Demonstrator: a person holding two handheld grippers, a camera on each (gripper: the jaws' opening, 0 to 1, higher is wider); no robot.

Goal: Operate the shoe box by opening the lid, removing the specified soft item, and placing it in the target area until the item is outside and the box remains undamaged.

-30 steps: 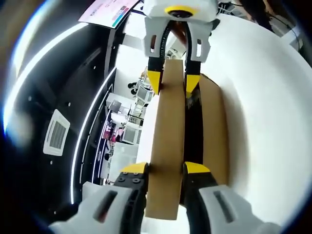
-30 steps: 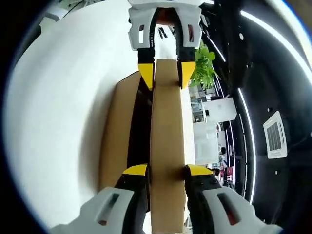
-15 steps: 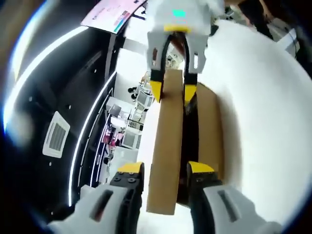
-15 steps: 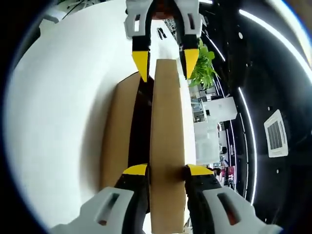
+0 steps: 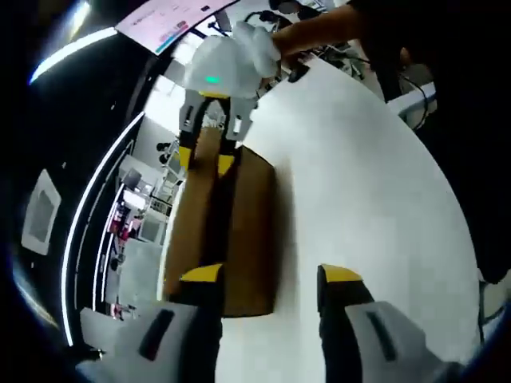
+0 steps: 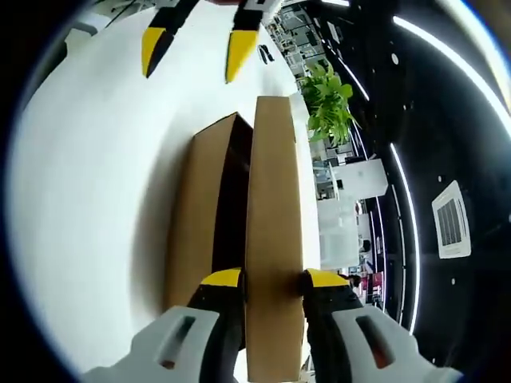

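Cardboard shoe box (image 6: 204, 215) on white table (image 6: 96, 175), lid (image 6: 274, 231) raised on edge, dark gap between lid and box. Lid clamped by right gripper (image 6: 273, 278); left gripper (image 5: 271, 275) spread wide, clear of box.

The left hand-held gripper (image 5: 267, 279) has let go of the raised lid (image 6: 274, 231): a second ago its jaws clamped the lid's edge, now they stand apart and beside the shoe box (image 5: 249, 223), drawn back from it.
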